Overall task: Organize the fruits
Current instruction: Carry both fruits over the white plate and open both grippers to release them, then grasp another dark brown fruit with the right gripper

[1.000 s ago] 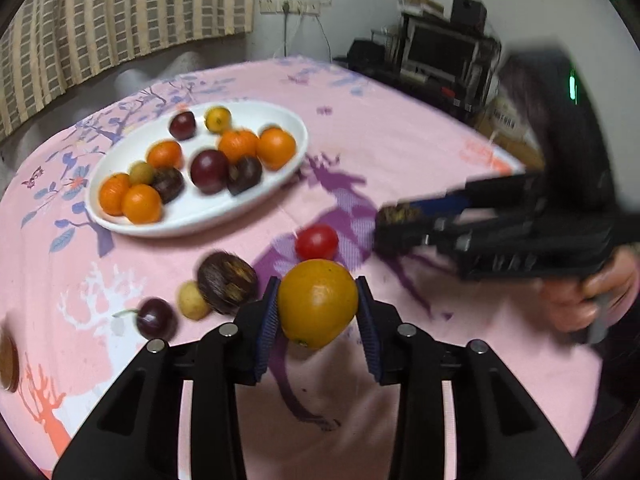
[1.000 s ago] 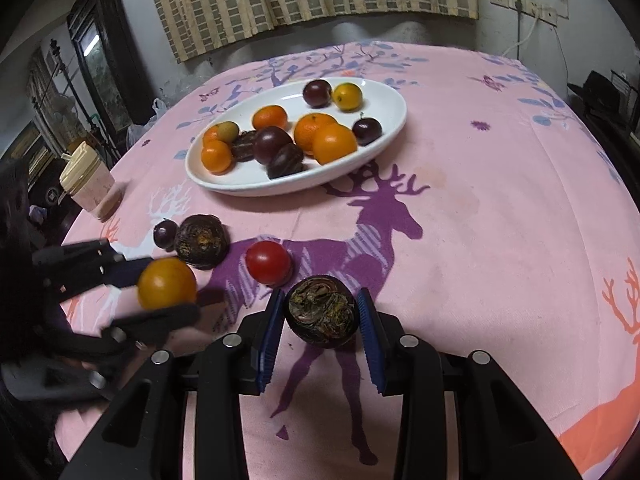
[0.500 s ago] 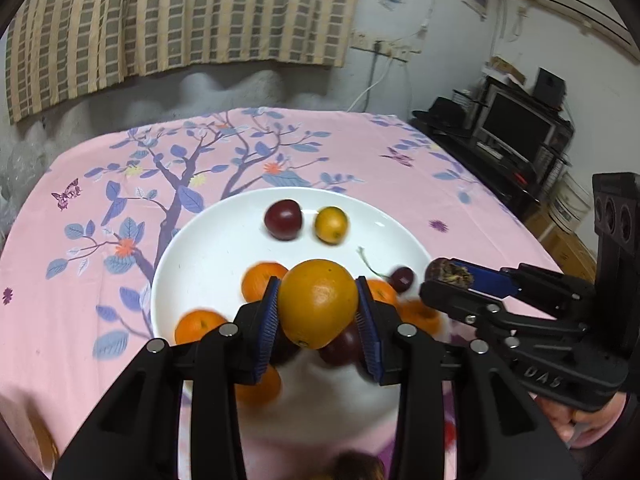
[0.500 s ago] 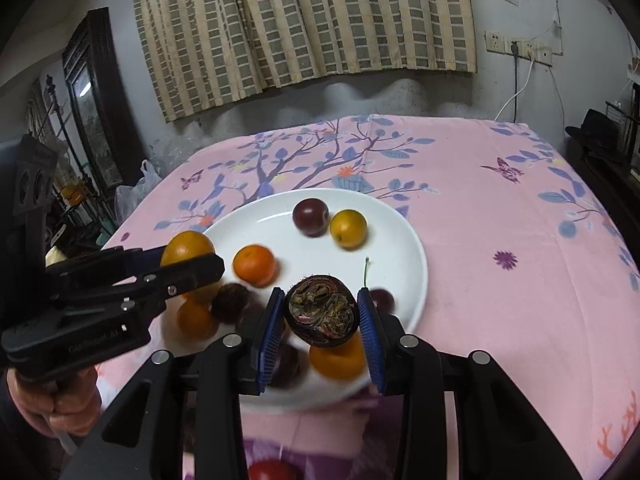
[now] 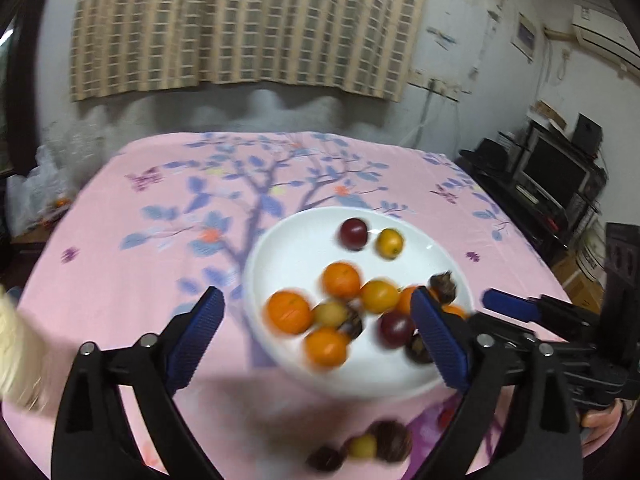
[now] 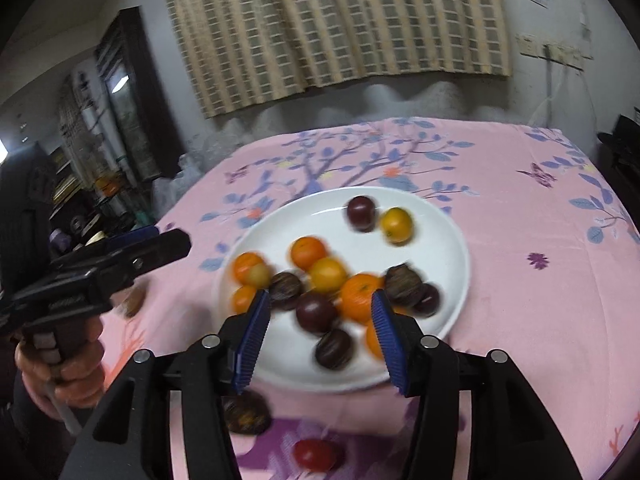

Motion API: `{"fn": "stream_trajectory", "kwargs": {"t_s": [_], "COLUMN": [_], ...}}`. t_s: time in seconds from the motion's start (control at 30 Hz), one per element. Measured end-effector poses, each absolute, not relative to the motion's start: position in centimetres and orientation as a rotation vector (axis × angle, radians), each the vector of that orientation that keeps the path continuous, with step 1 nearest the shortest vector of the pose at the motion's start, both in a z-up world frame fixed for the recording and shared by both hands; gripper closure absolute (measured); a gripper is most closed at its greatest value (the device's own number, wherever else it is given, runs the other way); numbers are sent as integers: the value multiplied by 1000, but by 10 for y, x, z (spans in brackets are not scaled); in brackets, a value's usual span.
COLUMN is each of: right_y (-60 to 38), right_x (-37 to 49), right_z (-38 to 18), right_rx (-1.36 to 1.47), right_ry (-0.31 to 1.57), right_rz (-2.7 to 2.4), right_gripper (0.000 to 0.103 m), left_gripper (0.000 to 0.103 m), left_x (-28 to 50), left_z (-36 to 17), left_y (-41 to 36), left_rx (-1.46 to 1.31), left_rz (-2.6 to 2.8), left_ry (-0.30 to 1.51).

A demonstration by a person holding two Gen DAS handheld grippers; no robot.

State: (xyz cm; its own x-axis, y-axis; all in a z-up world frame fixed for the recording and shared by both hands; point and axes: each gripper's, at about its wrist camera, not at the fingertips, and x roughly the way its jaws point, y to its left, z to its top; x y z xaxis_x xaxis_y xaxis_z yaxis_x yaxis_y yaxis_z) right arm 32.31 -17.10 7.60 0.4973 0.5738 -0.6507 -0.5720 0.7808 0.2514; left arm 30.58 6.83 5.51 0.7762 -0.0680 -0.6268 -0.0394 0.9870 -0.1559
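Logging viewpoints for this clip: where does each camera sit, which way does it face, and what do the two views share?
Left wrist: on the left gripper, looking down at the white plate; jaws open, the right gripper showing at right.
Right wrist: on the right gripper, jaws open, the left gripper and its hand showing.
Shared: plate, pink tablecloth.

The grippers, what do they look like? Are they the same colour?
Yes, they match. The left gripper and the right gripper each have two black plastic arms joined with round silver bolts. Their fingers carry blue ribbed pads. From the side, each looks like a chunky black pistol with a handle, and a hand wraps around it. No cables show.
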Motion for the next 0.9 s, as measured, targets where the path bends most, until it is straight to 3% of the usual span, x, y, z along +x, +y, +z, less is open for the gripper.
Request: {"fn": "stream_trajectory", "kwargs": {"t_s": [0.27, 0.7, 0.9], "right_y": [-124, -106, -106], "right_x": [266, 279, 274], "right_z": [39, 4, 3], "right_rx": [-191, -240, -281], "right_ry": [896, 957, 949], "right_rz": [830, 801, 788], "right_gripper": [47, 47, 60], "left_gripper": [5, 5, 5], "left_x": [247, 229, 230], "left_z": [13, 20, 20], "left_y": [116, 128, 127], "left_rx": [-291, -350, -347], "left_rz": [158, 140, 133], "left_ry": [717, 686, 692]}}
